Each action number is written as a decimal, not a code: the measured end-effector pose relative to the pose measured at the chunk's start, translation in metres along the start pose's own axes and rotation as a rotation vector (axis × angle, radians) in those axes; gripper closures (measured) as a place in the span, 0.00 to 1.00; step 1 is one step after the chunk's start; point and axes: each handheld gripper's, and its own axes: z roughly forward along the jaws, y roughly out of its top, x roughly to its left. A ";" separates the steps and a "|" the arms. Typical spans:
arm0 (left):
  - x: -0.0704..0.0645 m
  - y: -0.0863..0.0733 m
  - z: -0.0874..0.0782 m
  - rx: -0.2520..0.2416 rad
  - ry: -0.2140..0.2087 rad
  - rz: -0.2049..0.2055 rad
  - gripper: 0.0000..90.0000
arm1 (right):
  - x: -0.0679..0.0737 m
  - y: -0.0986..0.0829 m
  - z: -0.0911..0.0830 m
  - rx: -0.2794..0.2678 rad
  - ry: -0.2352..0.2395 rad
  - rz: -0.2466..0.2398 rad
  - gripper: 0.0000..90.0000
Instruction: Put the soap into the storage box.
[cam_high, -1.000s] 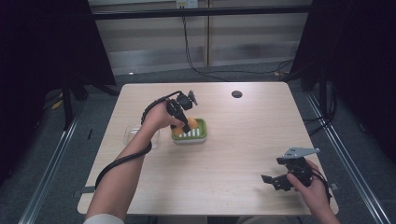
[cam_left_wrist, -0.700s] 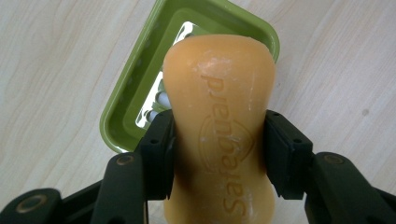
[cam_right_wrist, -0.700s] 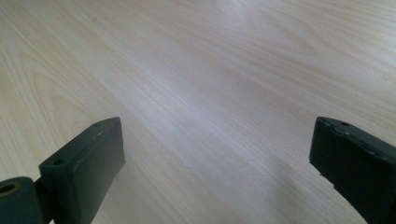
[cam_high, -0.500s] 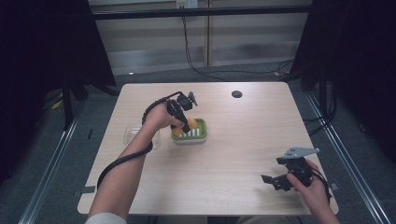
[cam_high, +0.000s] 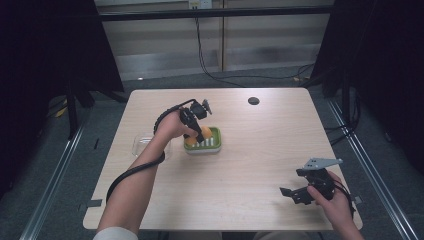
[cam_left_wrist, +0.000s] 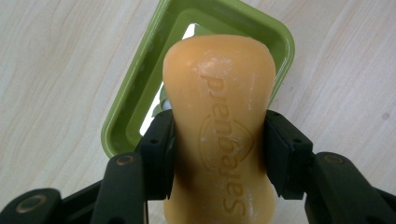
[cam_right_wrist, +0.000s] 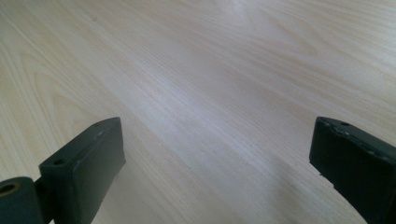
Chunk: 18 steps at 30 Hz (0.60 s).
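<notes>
One waisted orange bar of soap (cam_left_wrist: 219, 135) is clamped at its narrow middle between the jaws of the left hand-held gripper (cam_high: 199, 131), hanging just above the green rectangular soap dish (cam_left_wrist: 133, 112) with a slatted insert. Gripping the waist probably keeps the slick bar from sliding (the embossed lettering faces the camera). Beside the dish lies a clear plastic lid (cam_high: 141, 144). Well apart, near the pale wooden tabletop's (cam_high: 260, 150) front edge, the right hand-held gripper (cam_high: 295, 192) waits with jaws wide, empty.
</notes>
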 end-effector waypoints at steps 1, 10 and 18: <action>0.000 0.000 0.001 -0.006 -0.001 -0.006 0.55 | 0.000 0.000 0.000 0.000 0.000 0.000 0.04; 0.002 0.002 0.005 0.009 0.004 0.013 0.55 | 0.001 0.001 0.000 0.001 0.000 0.001 0.04; 0.004 0.004 0.008 0.007 -0.007 0.018 0.55 | 0.001 0.000 0.001 0.001 0.007 0.000 0.04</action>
